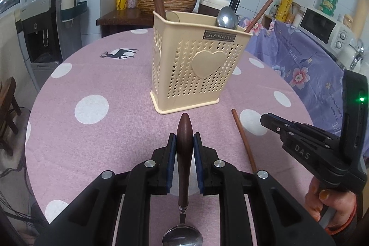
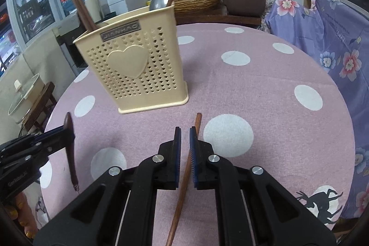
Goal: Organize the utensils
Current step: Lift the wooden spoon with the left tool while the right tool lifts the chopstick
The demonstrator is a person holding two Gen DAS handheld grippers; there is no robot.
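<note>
A cream perforated utensil holder [image 1: 196, 66] stands on the pink dotted tablecloth [image 1: 92, 75]; it also shows in the right wrist view [image 2: 136, 70]. It holds brown chopsticks, black chopsticks and a metal spoon [image 1: 227, 19]. My left gripper [image 1: 184, 144] is shut on the dark wooden handle of a spoon [image 1: 184, 153], whose metal bowl points back toward me. My right gripper [image 2: 185, 137] hovers over a brown chopstick [image 2: 182, 188] lying on the cloth; its jaws stand a narrow gap apart and the chopstick passes under them. The chopstick also shows in the left wrist view [image 1: 244, 142].
A purple floral cloth [image 1: 306, 66] covers furniture to the right of the table. A water dispenser [image 1: 39, 29] stands at the left. A wooden counter with a woven basin [image 1: 166, 1] is behind the table. A microwave [image 1: 322, 27] is at the far right.
</note>
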